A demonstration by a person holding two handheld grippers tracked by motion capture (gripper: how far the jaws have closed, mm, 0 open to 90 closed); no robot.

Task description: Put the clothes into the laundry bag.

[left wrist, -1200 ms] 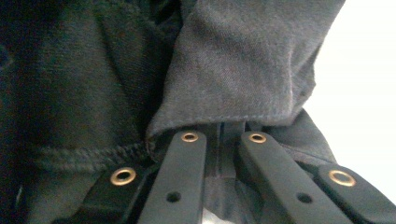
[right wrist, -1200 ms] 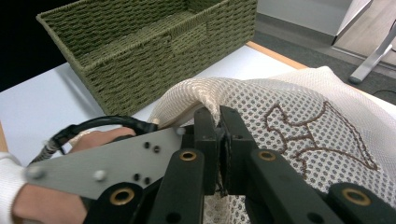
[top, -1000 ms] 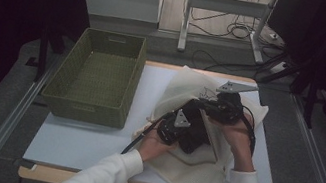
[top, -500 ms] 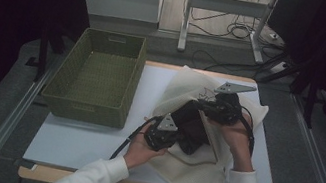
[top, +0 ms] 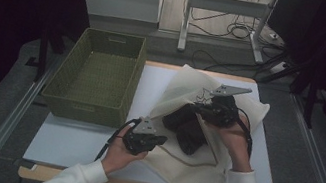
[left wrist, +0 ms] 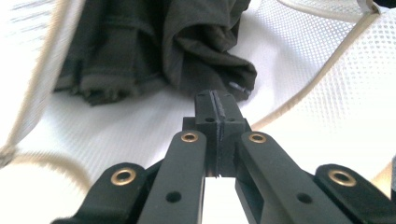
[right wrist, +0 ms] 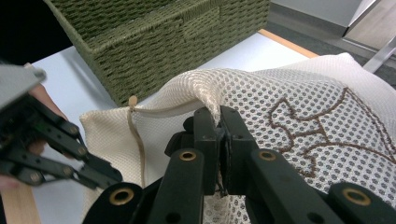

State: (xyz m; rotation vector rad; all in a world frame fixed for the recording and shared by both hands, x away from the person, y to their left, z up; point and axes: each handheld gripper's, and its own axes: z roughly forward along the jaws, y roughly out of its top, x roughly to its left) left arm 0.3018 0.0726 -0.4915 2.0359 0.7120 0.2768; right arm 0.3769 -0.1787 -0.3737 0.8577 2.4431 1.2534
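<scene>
Left gripper (top: 158, 140) low over table, closed, empty; right gripper (right wrist: 219, 122) raised, clamped on mesh bag (right wrist: 299, 107) edge

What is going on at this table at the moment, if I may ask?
A person is working on a cream mesh laundry bag with a dark garment lying in its opening. The right hand-held gripper is shut on the bag's upper edge and holds the flap lifted. The left hand-held gripper is shut with nothing between its jaws and points at the garment from the bag's near left side. A green woven basket stands at the left.
</scene>
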